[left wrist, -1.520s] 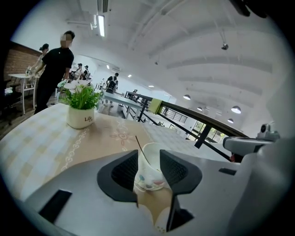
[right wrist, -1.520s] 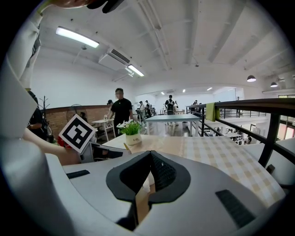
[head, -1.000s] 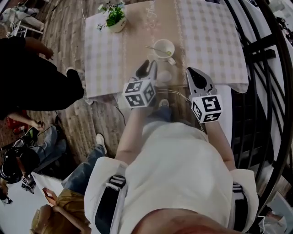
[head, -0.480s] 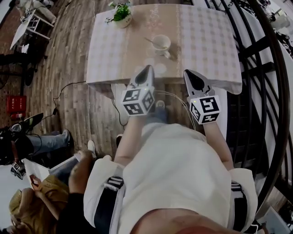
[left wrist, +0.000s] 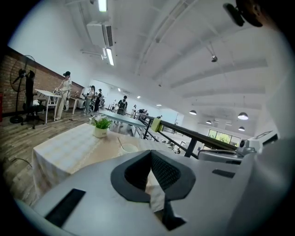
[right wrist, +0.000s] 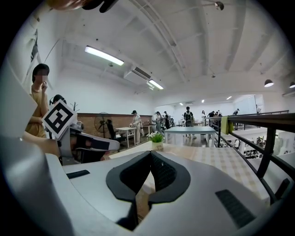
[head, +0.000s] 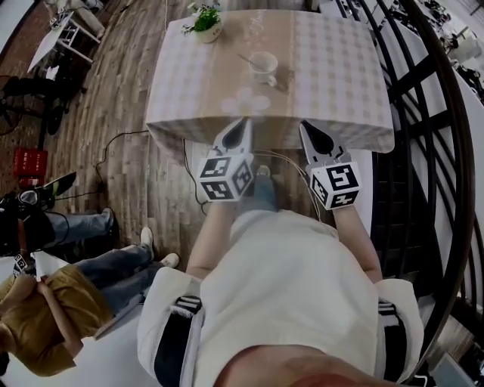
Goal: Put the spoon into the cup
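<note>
The right gripper (right wrist: pixel 150 156) has its jaws together, with nothing between them. Just past their tips stands a potted plant (right wrist: pixel 157 138) on a checked table (right wrist: pixel 221 161) — the cloth spreads to the jaws' right, toward a dark railing (right wrist: pixel 266 138). Left of the jaws hangs the left gripper (right wrist: pixel 114 144).

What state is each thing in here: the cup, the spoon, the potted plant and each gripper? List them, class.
cup: upright on the table, spoon inside.
spoon: in the cup, handle leaning out over the rim.
potted plant: upright, near the table's far left corner.
left gripper: shut, empty, short of the table.
right gripper: shut, empty, short of the table.
</note>
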Motion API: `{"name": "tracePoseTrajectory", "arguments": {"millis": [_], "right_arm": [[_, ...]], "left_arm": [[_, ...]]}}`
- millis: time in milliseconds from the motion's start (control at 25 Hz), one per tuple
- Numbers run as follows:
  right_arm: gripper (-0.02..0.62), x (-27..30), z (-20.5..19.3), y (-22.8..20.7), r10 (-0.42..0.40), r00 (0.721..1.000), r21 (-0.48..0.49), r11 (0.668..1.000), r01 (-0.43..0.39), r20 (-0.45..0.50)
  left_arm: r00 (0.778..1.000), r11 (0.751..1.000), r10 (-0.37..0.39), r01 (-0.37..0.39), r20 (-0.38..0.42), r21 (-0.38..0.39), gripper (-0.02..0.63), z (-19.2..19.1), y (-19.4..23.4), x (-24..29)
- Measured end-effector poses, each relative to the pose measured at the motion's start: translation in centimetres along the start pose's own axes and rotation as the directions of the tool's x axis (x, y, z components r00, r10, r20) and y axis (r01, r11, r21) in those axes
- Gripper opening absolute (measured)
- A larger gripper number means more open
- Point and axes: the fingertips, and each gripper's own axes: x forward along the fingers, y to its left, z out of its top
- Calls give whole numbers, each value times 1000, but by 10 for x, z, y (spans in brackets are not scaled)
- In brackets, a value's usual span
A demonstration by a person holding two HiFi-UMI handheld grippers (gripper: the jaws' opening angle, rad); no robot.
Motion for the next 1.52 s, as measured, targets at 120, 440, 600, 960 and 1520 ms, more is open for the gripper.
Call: {"name": "tracePoseTrajectory", "arguments": {"millis": [120, 440, 600, 960, 1520], "right_arm": [[0, -17, -3, 6, 2, 1000, 0, 1000, -2, 5], [0, -76, -14, 33, -6, 1000, -4, 1000, 6, 26], [0, -85, -19, 32, -11, 1000, 1, 1000, 11, 27], [0, -102, -28, 30, -27, 999, 16, 1000, 27, 20], [0, -106, -28, 26, -26, 999, -5, 1000, 26, 20]], "left_arm": [[1000, 1000, -1, 1, 7, 6, 5, -6, -11, -16], [1000, 1000, -17, 17, 24, 17, 5, -31, -44, -72], [999, 999, -18, 17, 26, 27, 5, -36, -53, -78], [999, 1000, -17, 16, 29, 17, 5, -43, -64, -85], [999, 999, -32, 31, 36, 23, 5, -40, -73, -82]]}}
